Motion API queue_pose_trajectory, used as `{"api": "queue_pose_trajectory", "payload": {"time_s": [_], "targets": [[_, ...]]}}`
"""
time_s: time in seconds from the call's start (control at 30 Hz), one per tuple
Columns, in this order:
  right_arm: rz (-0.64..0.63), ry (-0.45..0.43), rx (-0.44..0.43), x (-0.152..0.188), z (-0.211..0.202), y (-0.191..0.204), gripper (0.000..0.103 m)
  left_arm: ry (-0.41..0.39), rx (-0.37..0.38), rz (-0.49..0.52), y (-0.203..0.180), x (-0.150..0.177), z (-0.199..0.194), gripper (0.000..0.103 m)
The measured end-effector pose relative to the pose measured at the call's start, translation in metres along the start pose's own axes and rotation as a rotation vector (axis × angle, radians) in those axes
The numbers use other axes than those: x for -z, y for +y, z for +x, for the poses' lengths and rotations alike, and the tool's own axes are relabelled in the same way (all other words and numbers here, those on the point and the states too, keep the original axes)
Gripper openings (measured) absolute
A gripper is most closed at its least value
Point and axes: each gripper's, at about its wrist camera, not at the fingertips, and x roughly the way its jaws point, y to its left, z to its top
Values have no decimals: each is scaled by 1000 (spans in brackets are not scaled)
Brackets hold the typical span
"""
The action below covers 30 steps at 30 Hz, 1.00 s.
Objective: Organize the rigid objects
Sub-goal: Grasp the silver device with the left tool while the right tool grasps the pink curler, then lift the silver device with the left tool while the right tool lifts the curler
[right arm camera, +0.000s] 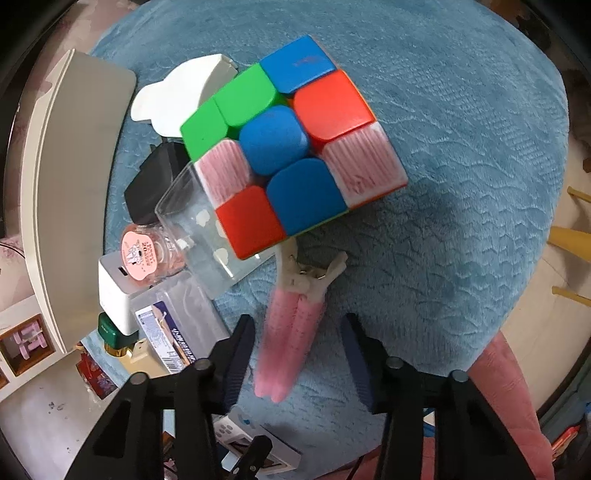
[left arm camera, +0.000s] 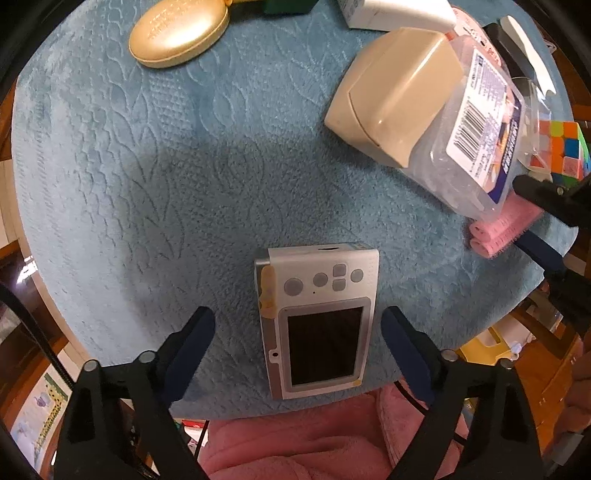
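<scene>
Digital camera (left arm camera: 317, 332): silver, lying screen-up on the teal plush cloth (left arm camera: 147, 184) at 6 o'clock in the left wrist view, close to the cloth's near edge.
Left gripper (left arm camera: 299, 330): fingers spread wide, one on each side of the camera, neither touching it; nothing held.
Clear jar (left arm camera: 443, 122): on its side at 2 o'clock in the left wrist view, beige cap (left arm camera: 391, 96) pointing toward the cloth's middle, barcode label up.
Gold oval case (left arm camera: 179, 35): at 11 o'clock in the left wrist view, well apart from the camera.
Pink hair clip (right arm camera: 291, 332): lying on the cloth at 6 o'clock in the right wrist view, its white hinge end pointing toward the cube.
Right gripper (right arm camera: 299, 349): fingers wide apart, flanking the clip's pink end with gaps on both sides; nothing gripped.
Puzzle cube (right arm camera: 291, 147): multicoloured, just beyond the clip at 12 o'clock in the right wrist view, one corner overlapping a clear square container (right arm camera: 192, 229).
Clutter at 9 o'clock, right wrist view: white charger block (right arm camera: 114, 291), black block (right arm camera: 155, 181), pink-lidded little jar (right arm camera: 147, 258), packed close together.
</scene>
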Motion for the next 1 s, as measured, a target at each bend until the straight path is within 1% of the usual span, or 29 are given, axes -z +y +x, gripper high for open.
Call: {"api": "queue_pose_trajectory", "payload": {"time_s": [0.07, 0.13, 0.17, 0.2, 0.23, 0.33, 0.4, 0.43, 0.47, 0.5, 0.6, 0.73, 0.8, 0.9, 1.0], "targets": [[-2, 3, -5, -5, 2, 0, 41, 9, 6, -10, 2, -2, 5, 87], [-8, 6, -18, -8, 2, -1, 35, 17, 15, -21, 3, -2, 13, 83], [-11, 13, -25, -10, 2, -1, 34, 22, 19, -28, 4, -4, 16, 80], [-13, 15, -26, -8, 3, -3, 32, 25, 24, -33, 17, -11, 25, 79], [-19, 17, -29, -8, 3, -3, 31, 28, 29, -40, 18, -19, 29, 79], [-32, 28, -29, -6, 2, -7, 30, 39, 42, -52, 20, -25, 40, 78], [-36, 36, -33, -4, 1, -9, 29, 36, 42, -60, 22, -26, 44, 75], [-35, 43, -37, 4, -2, -12, 29, 35, 48, -66, 25, -26, 46, 74], [-32, 53, -43, 5, -3, -14, 28, 33, 57, -75, 28, -25, 48, 72], [-29, 65, -46, 6, -3, -16, 28, 31, 66, -83, 25, -18, 47, 70], [-47, 82, -35, 13, -5, -20, 27, 25, 83, -105, 29, -14, 52, 64], [-86, 107, -28, 24, -7, -22, 27, 19, 92, -139, 35, -5, 57, 64], [-113, 123, -25, 30, -8, -21, 27, 29, 119, -168, 41, 11, 60, 64], [-169, 148, -14, 40, -10, -17, 27, 43, 178, -228, 54, 23, 71, 64], [-218, 178, -8, 50, -11, -14, 27, 38, 206, -283, 66, 36, 80, 64]]}}
